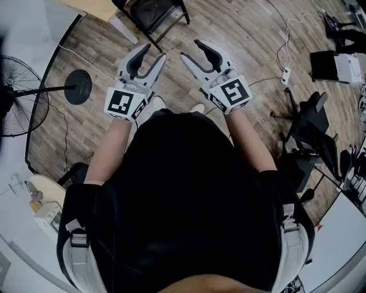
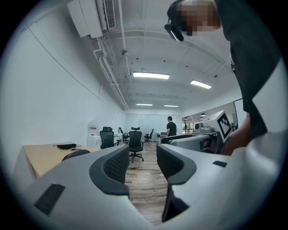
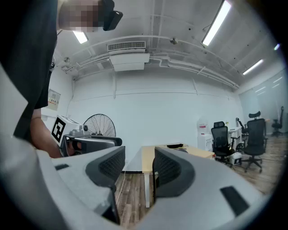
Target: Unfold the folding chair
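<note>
I hold the grey left tongs [image 1: 154, 52] and grey right tongs [image 1: 190, 49] open, both empty. The black metal-framed folding chair [image 1: 153, 12] stands beyond their tips, untouched.

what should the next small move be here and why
Probably move both grippers forward toward the black chair. The left gripper and right gripper are open and empty, held level before the body, and the chair stands ahead of them beside the table, untouched.
</note>
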Motion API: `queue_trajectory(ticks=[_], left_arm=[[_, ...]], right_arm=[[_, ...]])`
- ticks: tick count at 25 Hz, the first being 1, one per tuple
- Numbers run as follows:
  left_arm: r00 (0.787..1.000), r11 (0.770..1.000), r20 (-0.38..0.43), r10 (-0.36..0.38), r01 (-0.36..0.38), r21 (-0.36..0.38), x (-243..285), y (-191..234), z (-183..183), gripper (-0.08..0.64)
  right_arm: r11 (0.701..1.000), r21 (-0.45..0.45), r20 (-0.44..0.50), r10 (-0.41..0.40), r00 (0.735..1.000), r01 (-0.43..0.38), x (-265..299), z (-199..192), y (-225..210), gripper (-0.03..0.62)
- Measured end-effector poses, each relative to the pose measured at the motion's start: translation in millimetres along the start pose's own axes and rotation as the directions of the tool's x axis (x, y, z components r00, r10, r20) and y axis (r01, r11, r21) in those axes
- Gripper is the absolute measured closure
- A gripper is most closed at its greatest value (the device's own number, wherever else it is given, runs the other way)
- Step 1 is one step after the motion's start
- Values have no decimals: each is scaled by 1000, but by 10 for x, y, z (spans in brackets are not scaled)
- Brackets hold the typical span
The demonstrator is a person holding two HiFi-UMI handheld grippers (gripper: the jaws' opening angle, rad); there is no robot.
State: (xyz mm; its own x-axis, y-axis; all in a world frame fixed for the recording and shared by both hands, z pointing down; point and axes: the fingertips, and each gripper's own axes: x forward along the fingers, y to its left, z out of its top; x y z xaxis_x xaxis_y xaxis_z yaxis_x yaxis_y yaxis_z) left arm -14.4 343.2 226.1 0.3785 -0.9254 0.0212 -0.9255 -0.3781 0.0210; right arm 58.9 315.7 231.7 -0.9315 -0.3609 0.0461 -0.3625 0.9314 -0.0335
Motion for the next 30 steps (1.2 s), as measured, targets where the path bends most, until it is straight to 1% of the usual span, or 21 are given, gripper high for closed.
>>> queue_trajectory(ticks=[4, 12, 17, 25, 30], left_arm=[[1000, 1000, -5, 5, -5, 0, 13, -63, -8, 374], [1000, 1000, -4, -5, 5, -3, 101, -165, -16, 374], [1000, 1000, -12, 27, -27, -9, 173, -213, -20, 374], [997, 998, -36, 69, -69, -3, 355, -350, -51, 376], [994, 995, -35, 100, -100, 0, 428, -312, -36, 376]], right_arm=[[1000, -4, -4, 0, 1000, 0, -77, 25, -18, 388], [999, 39, 4, 22, 1000, -22, -201, -7, -126, 387], [998, 48, 13, 33, 999, -34, -310, -51, -218, 387], [995, 64, 9, 81, 997, -81, -439, -172, -392, 387], [992, 62, 5, 112, 994, -113, -375, -171, -501, 387]])
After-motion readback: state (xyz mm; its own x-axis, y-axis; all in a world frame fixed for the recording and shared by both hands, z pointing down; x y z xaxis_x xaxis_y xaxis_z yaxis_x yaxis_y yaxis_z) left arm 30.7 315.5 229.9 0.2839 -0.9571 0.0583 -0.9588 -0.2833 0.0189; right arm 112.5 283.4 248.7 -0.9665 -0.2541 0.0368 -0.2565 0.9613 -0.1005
